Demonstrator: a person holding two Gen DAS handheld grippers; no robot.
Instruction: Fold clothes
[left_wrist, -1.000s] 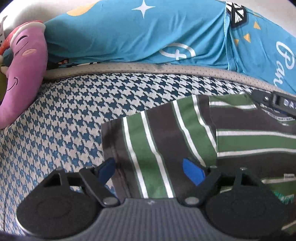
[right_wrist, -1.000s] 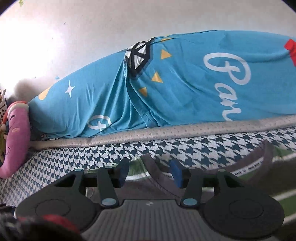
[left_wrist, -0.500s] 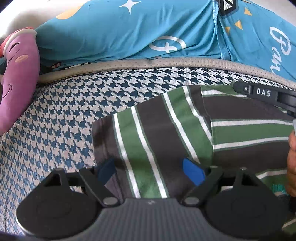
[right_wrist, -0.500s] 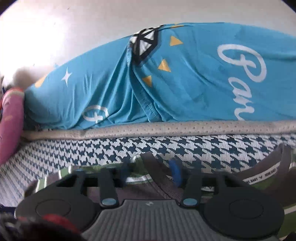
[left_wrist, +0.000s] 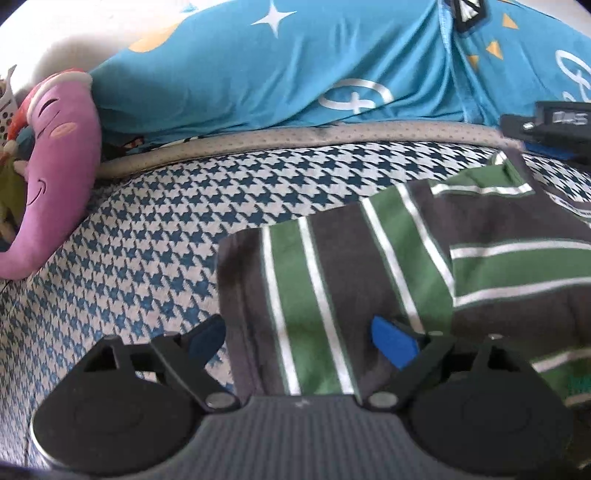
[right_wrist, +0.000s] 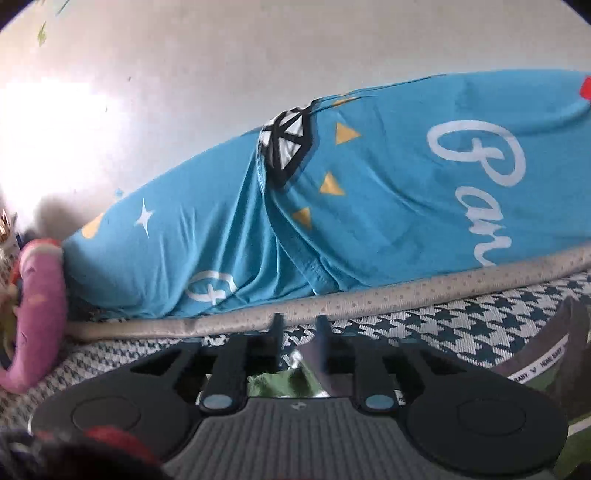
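On the bedspread (left_wrist: 155, 236), shirt (left_wrist: 369, 266) lies crosswise, sleeve leftward.

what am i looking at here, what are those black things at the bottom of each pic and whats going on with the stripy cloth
Each picture comes from a camera on a hand-held gripper, looking out along its two blue-padded fingers; a person holds one in each hand.

The left gripper is open, its fingers either side of a striped shirt lying on a houndstooth cover. The right gripper has closed on the shirt near its collar, apparently to fold it.

Behind are a blue pillow and a pink plush.
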